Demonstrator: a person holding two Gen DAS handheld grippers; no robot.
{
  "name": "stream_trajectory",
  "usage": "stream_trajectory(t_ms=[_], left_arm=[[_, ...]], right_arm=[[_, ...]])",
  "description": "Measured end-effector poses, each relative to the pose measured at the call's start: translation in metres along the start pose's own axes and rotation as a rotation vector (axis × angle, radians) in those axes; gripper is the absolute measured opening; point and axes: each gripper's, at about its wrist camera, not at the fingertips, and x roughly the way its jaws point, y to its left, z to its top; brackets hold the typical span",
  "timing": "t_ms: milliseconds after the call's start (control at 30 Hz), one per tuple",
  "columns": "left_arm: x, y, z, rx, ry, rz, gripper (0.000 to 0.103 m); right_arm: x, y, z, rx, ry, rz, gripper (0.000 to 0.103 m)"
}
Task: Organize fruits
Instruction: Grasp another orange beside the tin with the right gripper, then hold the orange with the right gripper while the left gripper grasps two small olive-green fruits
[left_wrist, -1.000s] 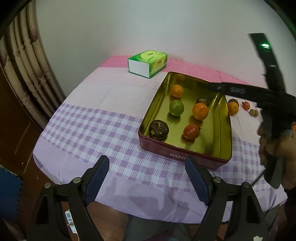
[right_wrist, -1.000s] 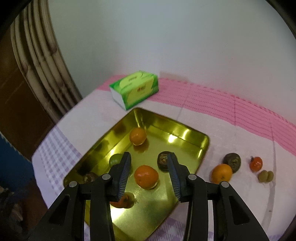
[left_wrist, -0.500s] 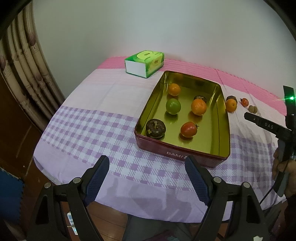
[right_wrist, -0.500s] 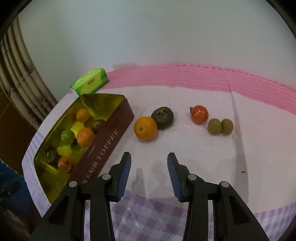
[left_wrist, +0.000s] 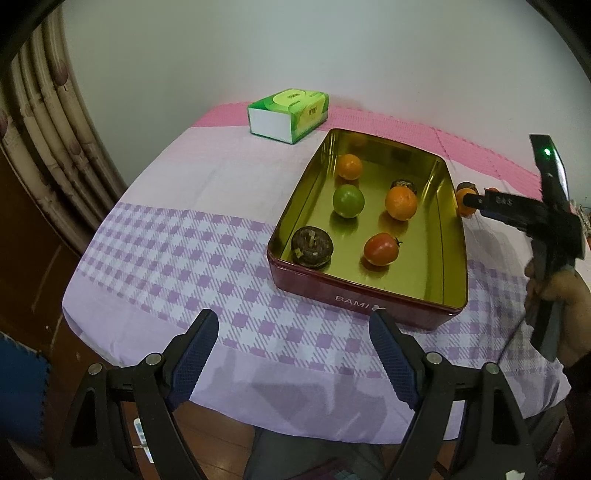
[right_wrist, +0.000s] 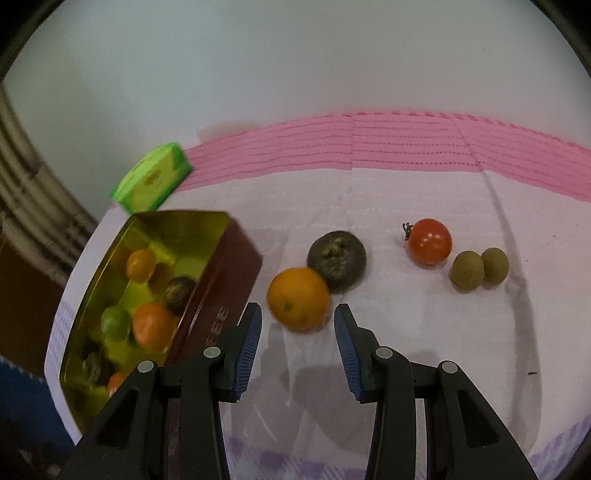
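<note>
In the left wrist view, the left gripper (left_wrist: 291, 345) hangs with its jaws spread wide and empty over the near edge of the checked tablecloth (left_wrist: 177, 251), just short of the red tin (left_wrist: 354, 295), which holds two oranges, a green fruit (left_wrist: 348, 200), a red tomato (left_wrist: 381, 249) and two dark fruits. In the right wrist view, the right gripper (right_wrist: 297, 334) is parted and holds nothing, its tips on either side of a loose orange (right_wrist: 298, 298) just beside the tin's long side; a dark fruit (right_wrist: 337, 260) touches that orange, while a second tomato (right_wrist: 430, 241) and two olive-green fruits (right_wrist: 478, 269) lie farther toward the cloth's right edge.
</note>
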Motion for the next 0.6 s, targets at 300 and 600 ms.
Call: stream_trajectory(t_ms=[300, 600], left_arm=[[0.004, -0.002, -0.001, 0.008, 0.007, 0.012, 0.08], [-0.002, -0.016, -0.008, 0.067, -0.027, 0.017, 0.08]], right_arm=[[0.001, -0.007, -0.006, -0.018, 0.02, 0.029, 0.035], [-0.096, -0.129, -0.043, -0.014, -0.09, -0.2, 0.035]])
